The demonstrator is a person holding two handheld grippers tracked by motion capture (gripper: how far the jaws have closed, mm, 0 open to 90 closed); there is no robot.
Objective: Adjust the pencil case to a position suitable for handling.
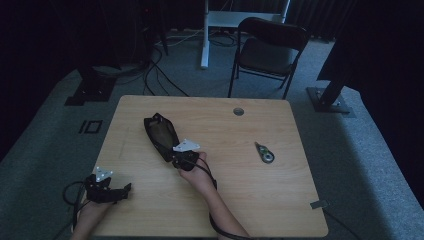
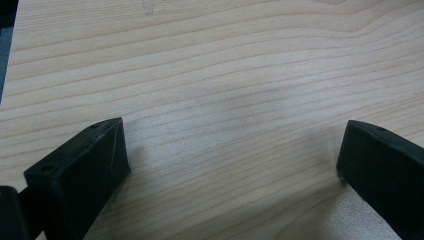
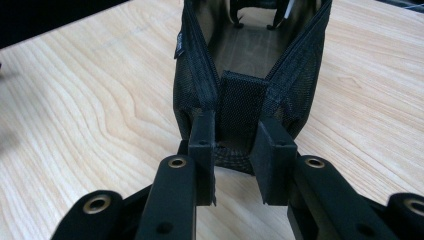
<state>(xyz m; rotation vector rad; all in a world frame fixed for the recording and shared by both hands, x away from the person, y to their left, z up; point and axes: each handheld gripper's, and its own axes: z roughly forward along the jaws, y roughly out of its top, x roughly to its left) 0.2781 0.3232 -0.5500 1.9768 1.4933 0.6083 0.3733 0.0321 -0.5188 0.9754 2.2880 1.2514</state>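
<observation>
A black mesh zip pouch (image 1: pixel 160 134) lies open on the wooden table (image 1: pixel 240 190), left of centre, its mouth gaping upward. My right gripper (image 1: pixel 180 159) sits at the pouch's near end. In the right gripper view the two jaws pinch the near end of the pouch (image 3: pixel 250 60), where the zipper runs meet a fabric tab, so my right gripper (image 3: pixel 239 135) is shut on it. My left gripper (image 1: pixel 126 190) rests low at the table's front left corner. In the left gripper view my left gripper (image 2: pixel 235 150) is open, with bare wood between the jaws.
A small green and black tape dispenser (image 1: pixel 265 153) lies right of centre. A round cable hole (image 1: pixel 238 111) sits near the far edge. A black folding chair (image 1: pixel 270 50) stands behind the table. Cables trail from both grippers off the front edge.
</observation>
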